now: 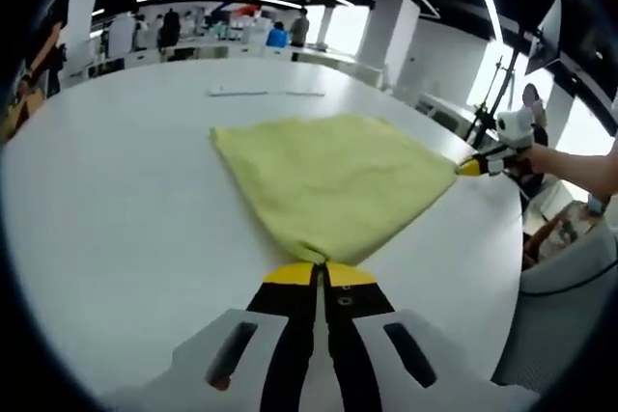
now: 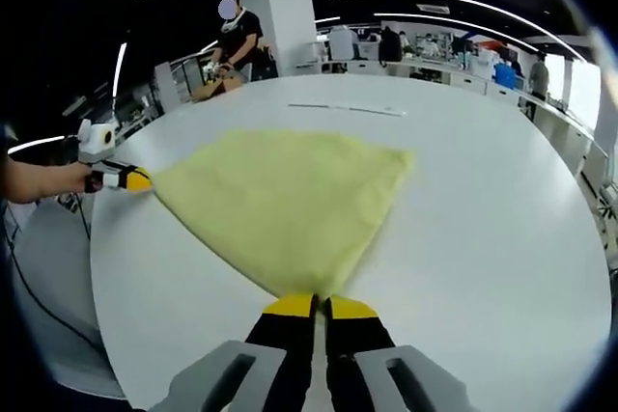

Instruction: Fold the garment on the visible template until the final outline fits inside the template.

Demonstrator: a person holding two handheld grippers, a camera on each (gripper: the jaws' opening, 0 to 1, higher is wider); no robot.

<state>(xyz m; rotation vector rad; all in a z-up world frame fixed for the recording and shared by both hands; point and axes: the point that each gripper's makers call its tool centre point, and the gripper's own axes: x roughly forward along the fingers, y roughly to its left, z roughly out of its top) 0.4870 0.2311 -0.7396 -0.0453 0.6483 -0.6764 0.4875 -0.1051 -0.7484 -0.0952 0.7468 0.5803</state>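
Yellow garment point(image 1: 333, 180) spread on the white desk point(image 1: 116, 219), left tongs point(image 1: 321, 275) and right tongs point(image 2: 319, 304) each clamped on a corner at 6 o'clock; folding apparently remains.

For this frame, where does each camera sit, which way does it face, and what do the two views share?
Left gripper view: rides the left gripper, looking along its shut jaws across the yellow cloth on the white table; the right gripper and the person's hand come in from the right.
Right gripper view: rides the right gripper, jaws shut on another corner of the cloth; the left gripper and a hand show at the left.
Shared: the same cloth, table and both grippers, seen from opposite corners.
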